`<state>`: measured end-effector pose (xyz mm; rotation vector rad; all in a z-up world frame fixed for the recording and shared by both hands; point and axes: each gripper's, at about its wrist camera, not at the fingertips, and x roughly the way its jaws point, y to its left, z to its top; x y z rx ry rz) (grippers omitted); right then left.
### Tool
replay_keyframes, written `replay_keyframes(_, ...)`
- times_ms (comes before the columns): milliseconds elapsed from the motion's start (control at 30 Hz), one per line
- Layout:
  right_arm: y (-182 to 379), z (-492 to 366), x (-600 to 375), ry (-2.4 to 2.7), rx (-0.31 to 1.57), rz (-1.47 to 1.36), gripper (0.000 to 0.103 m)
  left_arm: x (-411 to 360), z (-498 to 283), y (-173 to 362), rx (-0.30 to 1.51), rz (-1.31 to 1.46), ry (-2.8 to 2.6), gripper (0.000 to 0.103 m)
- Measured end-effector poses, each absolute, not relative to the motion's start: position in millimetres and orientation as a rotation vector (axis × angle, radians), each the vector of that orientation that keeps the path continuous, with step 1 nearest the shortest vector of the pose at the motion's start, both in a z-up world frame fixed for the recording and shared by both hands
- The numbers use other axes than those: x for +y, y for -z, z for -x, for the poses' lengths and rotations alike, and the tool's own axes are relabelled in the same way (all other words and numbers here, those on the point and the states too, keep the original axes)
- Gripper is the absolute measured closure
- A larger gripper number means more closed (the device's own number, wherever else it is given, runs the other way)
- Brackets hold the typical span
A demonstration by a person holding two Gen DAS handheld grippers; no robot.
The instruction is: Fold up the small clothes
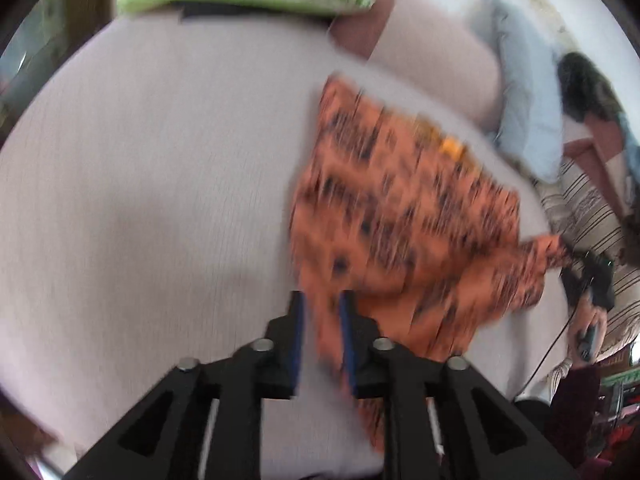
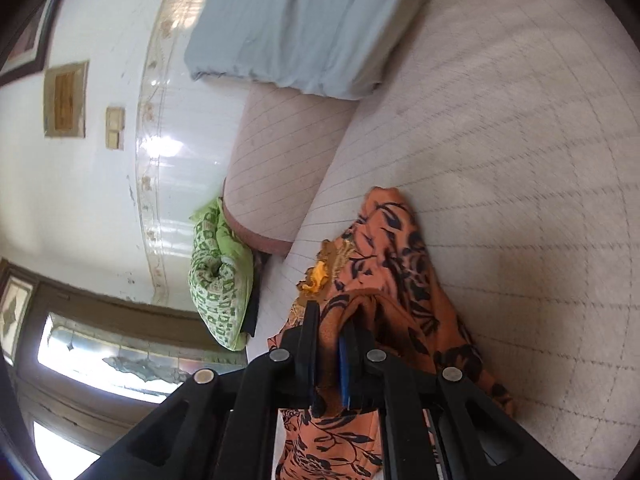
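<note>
One orange garment [image 1: 404, 216] flat on bed; left tongs [image 1: 322, 312] apart, right tongs [image 2: 330, 332] clamping it.

No readable text, label, brand, number or sign is found in either view. Block shapes are printed on the green-and-white cushion [image 2: 218, 284], but no letters can be made out there, and the left wrist view is blurred.

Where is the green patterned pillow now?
The green patterned pillow lies at the bed's far edge by the white wall, beside the pink bolster, beyond the orange garment.
</note>
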<state>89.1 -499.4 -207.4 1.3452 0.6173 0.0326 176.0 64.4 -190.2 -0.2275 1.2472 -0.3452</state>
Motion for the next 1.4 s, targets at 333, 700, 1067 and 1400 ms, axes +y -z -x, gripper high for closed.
replay_keyframes(333, 202, -56, -474, -0.089, 0.551, -1.323, 0.094, 36, -115, 221, 1.229, 0.429, 0.351, 0.023)
replay_keyframes(700, 197, -51, -467, -0.089, 0.566, -1.225, 0.094, 20, -129, 237, 1.243, 0.478, 0.459, 0.098)
replay_keyframes(1067, 179, -134, -518, -0.06, 0.489, -1.257, 0.095, 14, -318, 149, 1.117, 0.532, 0.556, 0.098)
replay_keyframes(1400, 268, -205, -556, -0.024, 0.628, -1.546, 0.042, 18, -415, 276, 1.256, 0.737, 0.331, 0.098)
